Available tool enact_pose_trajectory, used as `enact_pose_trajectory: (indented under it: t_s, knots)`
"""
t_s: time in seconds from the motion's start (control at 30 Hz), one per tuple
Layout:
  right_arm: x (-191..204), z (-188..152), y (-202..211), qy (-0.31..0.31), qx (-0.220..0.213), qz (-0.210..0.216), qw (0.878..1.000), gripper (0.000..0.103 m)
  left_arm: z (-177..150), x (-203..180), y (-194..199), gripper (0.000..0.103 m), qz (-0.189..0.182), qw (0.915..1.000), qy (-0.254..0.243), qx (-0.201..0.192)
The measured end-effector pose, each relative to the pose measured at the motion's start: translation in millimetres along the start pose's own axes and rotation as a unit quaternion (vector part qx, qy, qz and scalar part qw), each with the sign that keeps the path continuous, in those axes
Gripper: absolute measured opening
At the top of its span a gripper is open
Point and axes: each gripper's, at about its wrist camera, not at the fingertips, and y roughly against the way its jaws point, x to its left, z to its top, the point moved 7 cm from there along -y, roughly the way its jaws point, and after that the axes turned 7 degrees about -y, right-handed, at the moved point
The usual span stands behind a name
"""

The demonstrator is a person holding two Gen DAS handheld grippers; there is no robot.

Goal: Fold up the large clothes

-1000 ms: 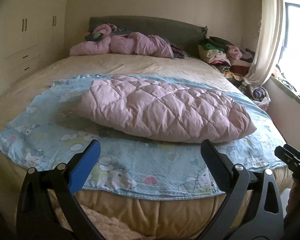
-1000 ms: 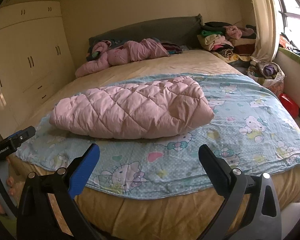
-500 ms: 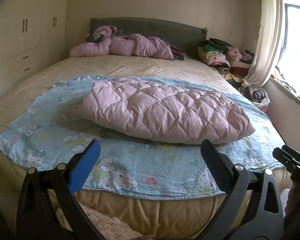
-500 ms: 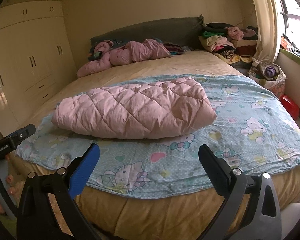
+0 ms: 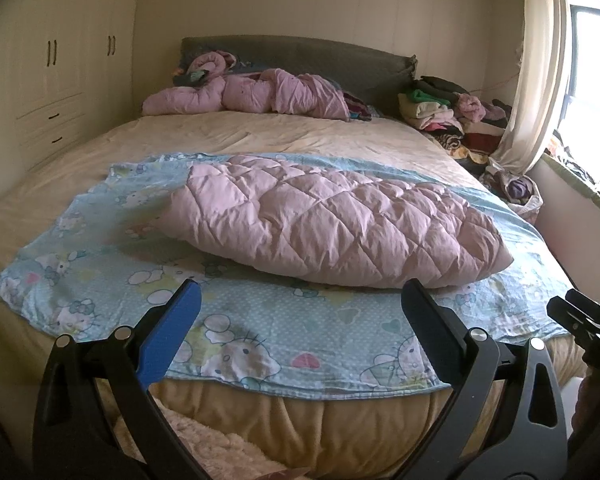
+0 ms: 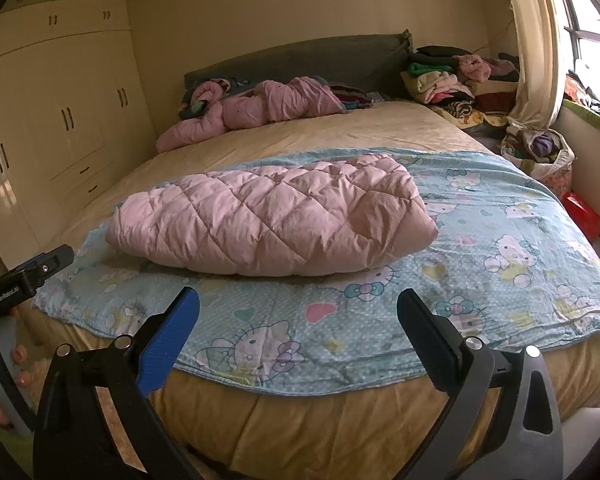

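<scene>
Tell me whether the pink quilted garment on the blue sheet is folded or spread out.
Folded. The pink quilted garment lies as a thick, compact bundle with a rounded doubled edge, on the blue cartoon sheet; no sleeves show.

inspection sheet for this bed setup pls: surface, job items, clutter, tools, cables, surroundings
Surface: bed with beige cover; blue cartoon-print sheet spread over its near half.
Job's things: pink quilted jacket lying folded on the sheet.
Clutter: crumpled pink garment at the headboard; clothes pile beside the bed; bag of clothes by the curtain.
Grippers: left tool open, empty, short of the sheet; right tool likewise.
Cables: nothing seen.
Surroundings: wardrobe, window, curtain.
</scene>
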Motion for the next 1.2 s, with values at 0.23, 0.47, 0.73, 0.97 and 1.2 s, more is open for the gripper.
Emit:
enact_pose_trajectory:
  t_s: [0.23,0.47,0.73,0.97,1.2]
  knots:
    - [0.4,-0.1,0.2,0.000,0.000,0.000,1.000,0.099,0.1,0.1,-0.1,0.094,-0.001,1.0000,0.000,0.000]
    - [0.8,-0.1,0.6,0.000,0.000,0.000,1.000,0.099,0.0,-0.3,-0.2,0.094,0.000,1.0000,-0.001,0.000]
    - [4.7,1.7,1.3,0.003,-0.001,0.002,1.000,0.099,0.3,1.7,1.4,0.094,0.001,1.0000,0.000,0.000]
    - [5.7,2.3,1.9,0.004,-0.001,0.003,1.000,0.099,0.4,3.3,2.0,0.094,0.002,1.0000,0.000,0.001]
    - [7.0,4.5,3.7,0.008,-0.002,0.007,1.000,0.099,0.3,5.9,2.9,0.094,0.002,1.0000,0.000,0.002]
